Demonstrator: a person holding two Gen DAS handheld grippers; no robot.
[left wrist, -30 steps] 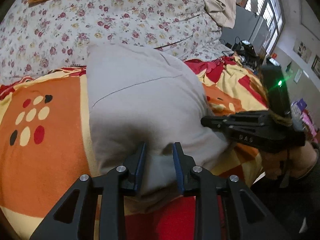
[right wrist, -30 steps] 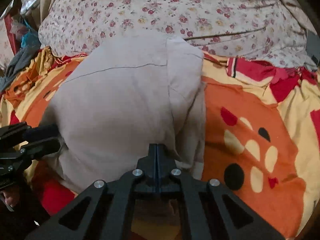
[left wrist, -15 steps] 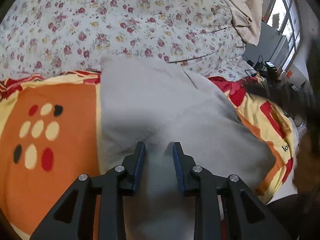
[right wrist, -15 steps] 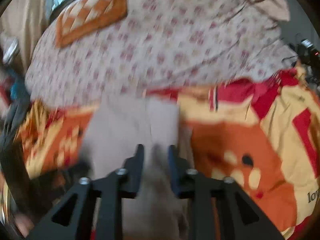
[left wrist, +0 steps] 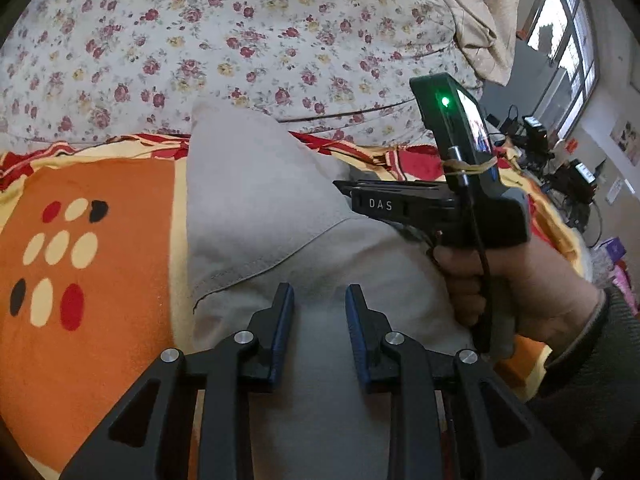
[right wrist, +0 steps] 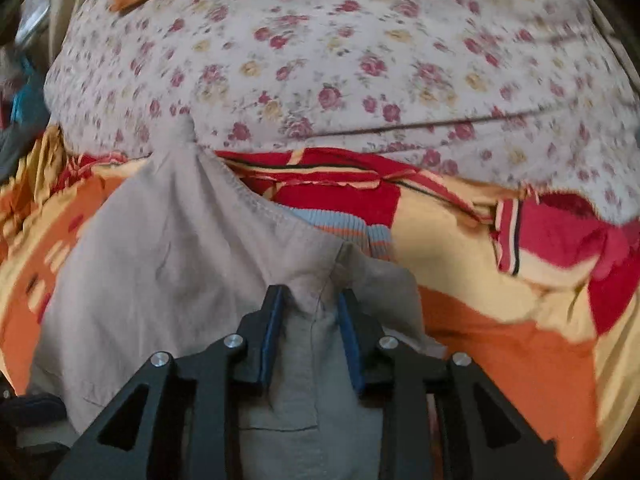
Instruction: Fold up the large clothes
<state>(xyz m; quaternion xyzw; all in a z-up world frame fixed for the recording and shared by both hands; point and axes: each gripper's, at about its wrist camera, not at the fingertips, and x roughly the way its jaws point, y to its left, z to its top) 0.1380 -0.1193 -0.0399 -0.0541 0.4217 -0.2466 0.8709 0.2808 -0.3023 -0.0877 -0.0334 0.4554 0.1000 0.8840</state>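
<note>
The grey pants lie on the bright orange and red blanket, near its front edge. The far end of the pants touches the flowery quilt at the back of the bed.

The pants look soft, floppy and light. They will bend and sag anywhere you lift them. I think the best place to grab is a thick sewn edge or a corner, because thin cloth in the middle would just bunch up.

The left gripper sits low over the pants with its jaws a little apart. Cloth lies under the gap, but I cannot tell if the pads squeeze it. The right gripper has its jaws a little apart too, and a bump of grey cloth sticks up between them. I cannot tell if the pads press on it.

1 second ago the right jaws were pressed together. They have just been opening, then stopped. The right gripper also moved across the pants. Now a fold of the pants lies turned over, which was flat before. The left gripper has the same gap as before.
</note>
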